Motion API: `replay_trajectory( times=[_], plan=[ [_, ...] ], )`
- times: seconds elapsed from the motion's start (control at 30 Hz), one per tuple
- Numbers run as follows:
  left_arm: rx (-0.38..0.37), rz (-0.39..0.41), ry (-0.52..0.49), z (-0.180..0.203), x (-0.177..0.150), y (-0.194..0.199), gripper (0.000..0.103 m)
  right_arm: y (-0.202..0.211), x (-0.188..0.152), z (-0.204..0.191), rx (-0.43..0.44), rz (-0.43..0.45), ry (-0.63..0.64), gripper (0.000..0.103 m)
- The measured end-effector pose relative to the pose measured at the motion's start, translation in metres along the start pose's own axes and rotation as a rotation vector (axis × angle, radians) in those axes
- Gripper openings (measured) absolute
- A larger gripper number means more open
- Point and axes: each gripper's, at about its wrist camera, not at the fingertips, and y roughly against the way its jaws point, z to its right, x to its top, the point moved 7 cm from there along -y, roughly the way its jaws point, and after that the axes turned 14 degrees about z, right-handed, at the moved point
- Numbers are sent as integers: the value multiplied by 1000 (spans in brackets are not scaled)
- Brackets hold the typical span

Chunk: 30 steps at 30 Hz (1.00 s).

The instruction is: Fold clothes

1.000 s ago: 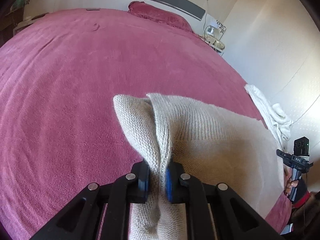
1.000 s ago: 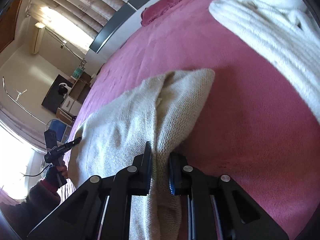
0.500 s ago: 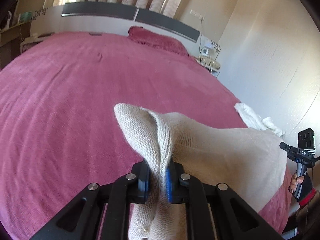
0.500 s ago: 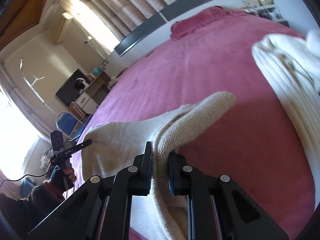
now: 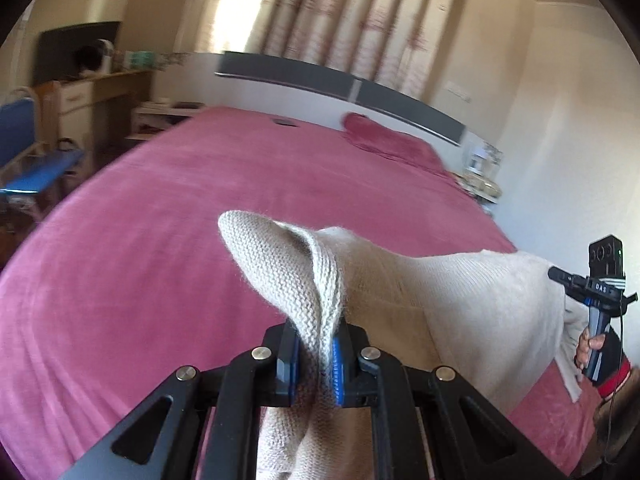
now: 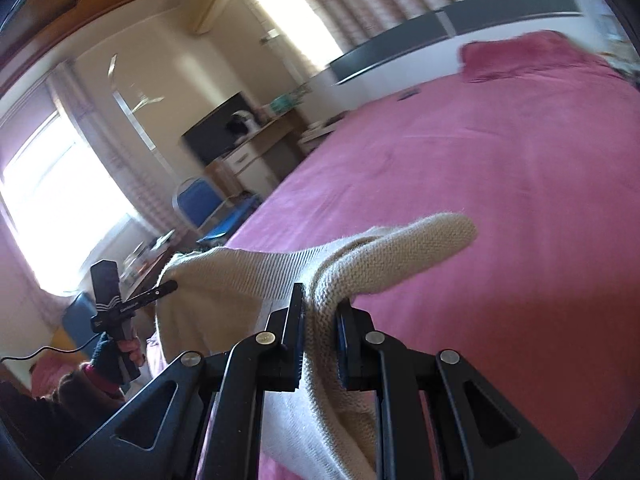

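Observation:
A beige knit sweater [image 5: 440, 292] hangs stretched between my two grippers above the pink bed [image 5: 160, 260]. My left gripper [image 5: 316, 356] is shut on one bunched corner of it, and a flap of knit sticks up past the pads. In the right wrist view my right gripper [image 6: 320, 344] is shut on the other corner of the sweater [image 6: 240, 280], whose end [image 6: 432, 236] pokes forward over the bedspread [image 6: 500, 180]. Each view shows the other gripper, held in a gloved hand, at the sweater's far edge: the right one [image 5: 600, 300] and the left one [image 6: 116, 300].
A pink pillow [image 5: 384, 140] lies by the dark headboard [image 5: 340, 84]. A blue chair [image 5: 28, 160] and a wooden desk with a dark screen [image 5: 76, 52] stand left of the bed. A nightstand [image 5: 480, 176] stands at the bed's right, by the wall.
Both grippers have risen and tilted up, lifting the sweater off the bed. The white garment at the bed's right edge has dropped out of both views. More of the room shows.

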Motion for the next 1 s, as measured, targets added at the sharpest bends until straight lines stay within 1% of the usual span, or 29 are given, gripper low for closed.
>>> replay_trajectory(
  times=[0.2, 0.37, 0.43, 0.5, 0.53, 0.57, 0.63, 0.67, 0.7, 0.73, 0.77, 0.8, 0.87, 0.9, 0.93, 0.97, 1.0],
  plan=[
    [112, 30, 37, -66, 10, 44, 11, -103, -3, -46, 109, -76, 29, 14],
    [179, 58, 96, -112, 4, 71, 11, -158, -13, -71, 159, -118, 38, 14],
    [214, 62, 127, -134, -8, 76, 11, -177, -18, -72, 161, -132, 45, 14],
    [262, 50, 151, -156, -26, 72, 12, -197, -28, -65, 143, -151, 50, 14],
    [297, 35, 153, -168, -38, 66, 12, -214, -38, -57, 129, -169, 47, 14],
    [345, 2, 161, -183, -58, 57, 13, -232, -54, -44, 100, -208, 35, 16],
    [425, -73, 213, -214, -101, 44, 15, -261, -89, -11, 2, -317, -11, 32],
    [462, -106, 237, -228, -121, 40, 15, -272, -105, 4, -46, -365, -35, 54],
    [497, -129, 249, -239, -137, 36, 15, -277, -118, 17, -80, -392, -63, 63],
    [521, -130, 246, -245, -144, 37, 23, -276, -126, 27, -89, -391, -90, 64],
    [534, -114, 250, -250, -146, 40, 28, -272, -126, 32, -93, -373, -104, 67],
    [549, -92, 257, -255, -146, 45, 29, -267, -126, 36, -96, -356, -115, 73],
    [589, -56, 269, -263, -143, 55, 40, -254, -116, 41, -100, -312, -127, 81],
    [615, -32, 276, -266, -139, 63, 45, -247, -110, 43, -100, -287, -132, 82],
    [625, -2, 279, -265, -134, 71, 51, -241, -104, 40, -91, -264, -133, 83],
    [634, 29, 281, -264, -128, 79, 56, -234, -99, 33, -73, -245, -134, 86],
    [629, 55, 280, -260, -123, 85, 61, -228, -94, 26, -55, -226, -134, 90]
  ],
)
